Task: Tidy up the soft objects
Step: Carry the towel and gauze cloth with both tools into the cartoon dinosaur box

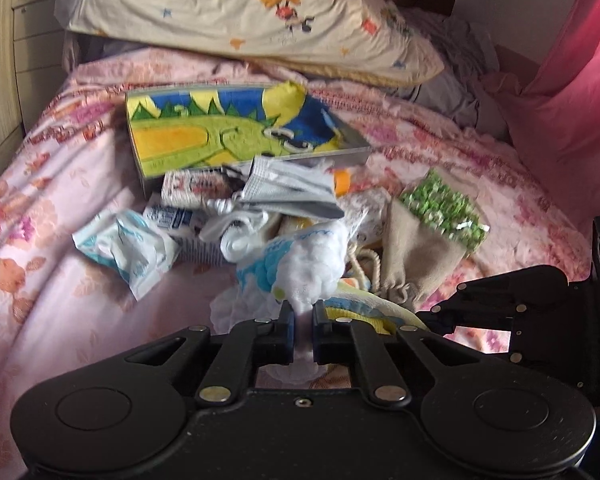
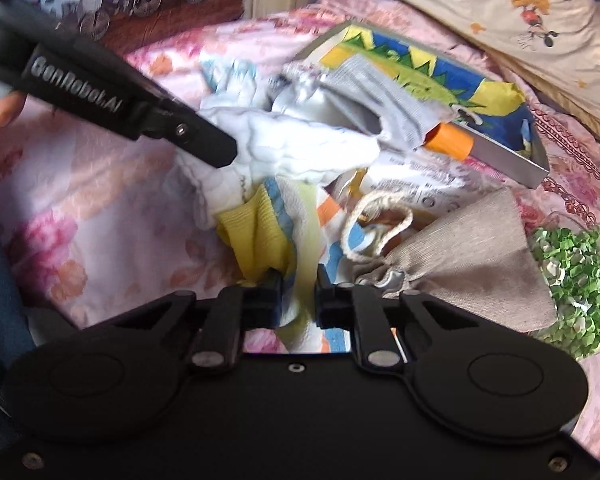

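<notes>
My left gripper (image 1: 302,307) is shut on a white plastic bag of cotton with blue print (image 1: 304,264) and holds it up over a heap of soft things on the bed. In the right wrist view the same bag (image 2: 296,152) hangs from the left gripper's fingers (image 2: 216,148). My right gripper (image 2: 300,274) is shut on a yellow, white and blue striped cloth (image 2: 276,232) at the front of the heap. A beige drawstring pouch (image 2: 460,256) lies to its right. A metal box (image 1: 356,156) holds a bright dinosaur towel (image 1: 220,128).
A bag of green pieces (image 1: 444,208) lies right of the pouch. A grey sock (image 1: 292,192), white packets (image 1: 128,248) and an orange tube (image 2: 448,140) sit in the heap. A printed pillow (image 1: 236,16) lies behind on the pink floral bedspread (image 1: 60,200). A pink curtain (image 1: 572,92) hangs right.
</notes>
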Available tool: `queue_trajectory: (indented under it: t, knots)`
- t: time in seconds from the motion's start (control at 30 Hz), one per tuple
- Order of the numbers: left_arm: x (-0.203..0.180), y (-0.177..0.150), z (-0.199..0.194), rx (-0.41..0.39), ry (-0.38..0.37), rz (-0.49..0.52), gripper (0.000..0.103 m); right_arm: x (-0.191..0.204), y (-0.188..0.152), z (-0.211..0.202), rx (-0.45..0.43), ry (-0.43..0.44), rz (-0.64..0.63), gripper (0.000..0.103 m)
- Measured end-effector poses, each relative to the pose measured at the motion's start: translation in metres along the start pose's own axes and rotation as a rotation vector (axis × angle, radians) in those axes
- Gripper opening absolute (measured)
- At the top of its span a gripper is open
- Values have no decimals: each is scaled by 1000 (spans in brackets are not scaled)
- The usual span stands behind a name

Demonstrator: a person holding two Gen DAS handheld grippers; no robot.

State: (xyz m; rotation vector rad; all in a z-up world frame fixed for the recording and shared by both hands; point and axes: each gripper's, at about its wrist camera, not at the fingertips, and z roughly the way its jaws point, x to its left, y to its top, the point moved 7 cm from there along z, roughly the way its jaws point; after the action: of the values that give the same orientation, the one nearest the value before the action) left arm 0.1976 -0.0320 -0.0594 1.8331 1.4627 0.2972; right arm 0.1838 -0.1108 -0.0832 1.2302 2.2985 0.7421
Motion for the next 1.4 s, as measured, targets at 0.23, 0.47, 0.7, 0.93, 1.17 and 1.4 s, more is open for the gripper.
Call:
queue_trajectory:
  t: [0.23,0.47,0.7,0.93,1.17,1.4]
  knots:
    - [3,19,-36,-149,-66,-56,7,-11,16,-34,-152,70,76,8]
    - [7,36,-66,-309,-125,-109,7,-41,30,-70,-344,234,202,8]
    - [9,56,-79,-399,-133,-120,7,-59,37,-91,-497,248,209,8]
    - [21,96,-79,-398,-140,-168,7,-92,54,-115,-588,256,272,8]
    - [43,146,-34,-437,-66,-223,7,-144,108,-106,-632,165,330,8]
    - [83,171,34,-447,-62,-345,7,-193,167,-48,-716,124,484,8]
